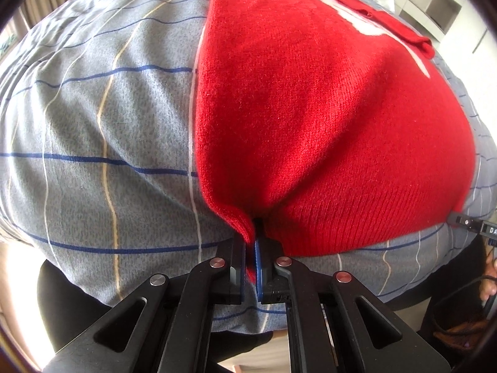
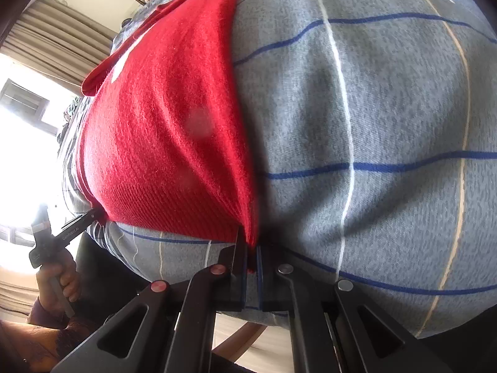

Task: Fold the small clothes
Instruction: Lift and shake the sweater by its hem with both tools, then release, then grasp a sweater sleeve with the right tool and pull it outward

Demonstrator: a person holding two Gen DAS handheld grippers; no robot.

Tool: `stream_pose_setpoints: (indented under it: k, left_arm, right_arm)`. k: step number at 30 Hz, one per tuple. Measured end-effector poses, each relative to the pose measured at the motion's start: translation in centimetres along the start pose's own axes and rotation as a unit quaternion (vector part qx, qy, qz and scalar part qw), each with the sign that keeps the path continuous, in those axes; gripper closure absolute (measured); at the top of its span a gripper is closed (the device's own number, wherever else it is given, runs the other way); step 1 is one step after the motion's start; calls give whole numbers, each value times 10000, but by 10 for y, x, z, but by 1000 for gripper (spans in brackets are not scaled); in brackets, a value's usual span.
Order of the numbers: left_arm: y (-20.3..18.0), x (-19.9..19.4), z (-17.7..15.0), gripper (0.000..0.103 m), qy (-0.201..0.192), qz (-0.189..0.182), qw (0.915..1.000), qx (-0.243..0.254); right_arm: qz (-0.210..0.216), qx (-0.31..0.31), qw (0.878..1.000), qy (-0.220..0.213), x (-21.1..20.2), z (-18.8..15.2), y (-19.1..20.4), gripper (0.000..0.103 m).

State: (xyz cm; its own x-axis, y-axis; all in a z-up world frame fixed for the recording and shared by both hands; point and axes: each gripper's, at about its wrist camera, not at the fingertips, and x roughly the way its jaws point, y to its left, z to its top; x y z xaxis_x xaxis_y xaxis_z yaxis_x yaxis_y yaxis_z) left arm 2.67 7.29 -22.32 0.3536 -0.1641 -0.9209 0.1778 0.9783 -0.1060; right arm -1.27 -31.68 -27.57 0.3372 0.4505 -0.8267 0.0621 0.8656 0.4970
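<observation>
I see a grey sheet (image 1: 93, 130) crossed with blue, white and tan lines spread under everything. Off to one side hang beige curtains (image 2: 62, 40) beside a bright window (image 2: 28, 130). Pale cabinets (image 1: 435, 3) stand at the far edge.

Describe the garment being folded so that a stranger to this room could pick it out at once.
Start at the grey checked sheet with thin blue and cream lines that covers the whole surface. On it lies a bright red knitted sweater, its ribbed hem nearest the cameras, with the left gripper and right gripper each shut on a hem corner. Nothing else there is red.
</observation>
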Motion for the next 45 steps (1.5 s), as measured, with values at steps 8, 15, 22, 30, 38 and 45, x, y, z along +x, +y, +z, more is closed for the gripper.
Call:
stream_pose_setpoints:
  k: [8, 15, 22, 30, 38, 45]
  left_arm:
    - [-23, -20, -9, 65, 59, 339, 9991, 258]
    - [-13, -74, -20, 32, -272, 828, 9961, 140]
    - [16, -109, 4, 30, -875, 882, 9879, -924]
    - [51, -116, -7, 25, -954, 999, 9808, -1378]
    - [72, -110, -25, 25, -690, 992, 9786, -1668]
    - [43, -100, -2, 25, -717, 500, 9841, -1547]
  right_arm:
    - [54, 187, 9994, 282, -15, -5, -9, 87]
    - [-1828, -1506, 9713, -236, -101, 39, 28, 69]
    - [-1109, -3478, 9263, -933, -83, 149, 160, 39]
    - [-1199, -3915, 9100, -648, 62, 211, 217, 58]
    - [-1000, -1797, 9598, -1910, -68, 245, 110, 94]
    - [-1468, 342, 9494, -2756, -226, 221, -69, 94]
